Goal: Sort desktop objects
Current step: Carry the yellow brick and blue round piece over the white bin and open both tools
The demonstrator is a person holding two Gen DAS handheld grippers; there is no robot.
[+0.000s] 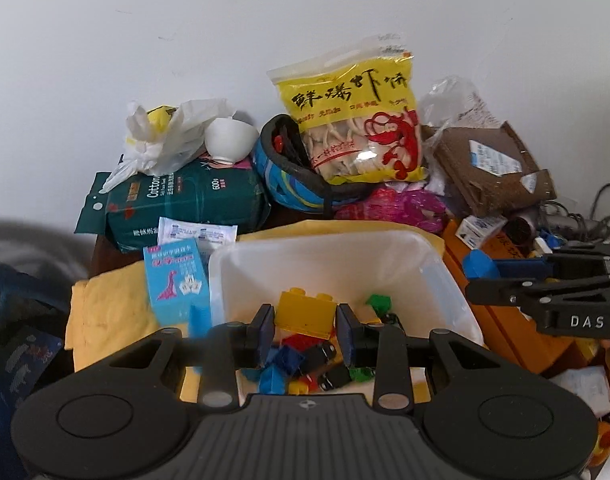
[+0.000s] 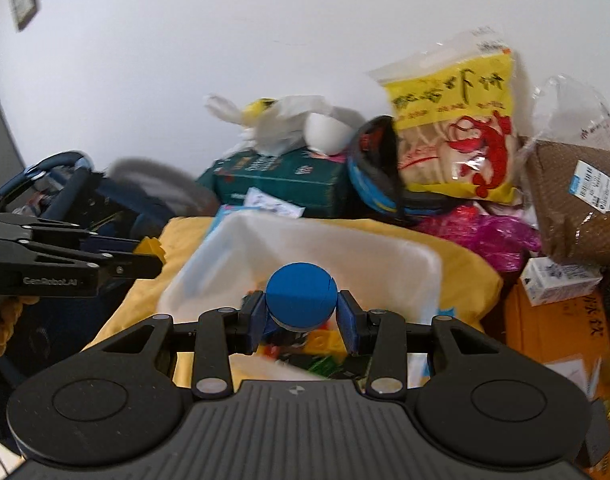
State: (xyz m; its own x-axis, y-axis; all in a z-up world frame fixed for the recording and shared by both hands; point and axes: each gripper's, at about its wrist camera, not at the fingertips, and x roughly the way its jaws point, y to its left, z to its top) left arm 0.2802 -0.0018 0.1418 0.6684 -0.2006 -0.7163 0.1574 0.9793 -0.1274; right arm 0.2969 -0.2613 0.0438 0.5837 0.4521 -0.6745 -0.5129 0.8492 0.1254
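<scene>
Above the white bin (image 2: 385, 256), the blue cylinder (image 2: 301, 298) clamped in the right gripper (image 2: 301, 320) and the yellow brick (image 1: 305, 314) pinched by the left gripper (image 1: 305, 334) are best lowered before release.

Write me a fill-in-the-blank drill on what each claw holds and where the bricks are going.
1. The left claw grips a toy brick coloured ____.
2. The right claw is shut on a round block coloured ____.
3. Loose bricks lie inside the ____ plastic tub.
4. Behind the tub, a white bowl rests on a dark ____ cotton-towel pack.

Missing words: yellow; blue; white; green
</scene>
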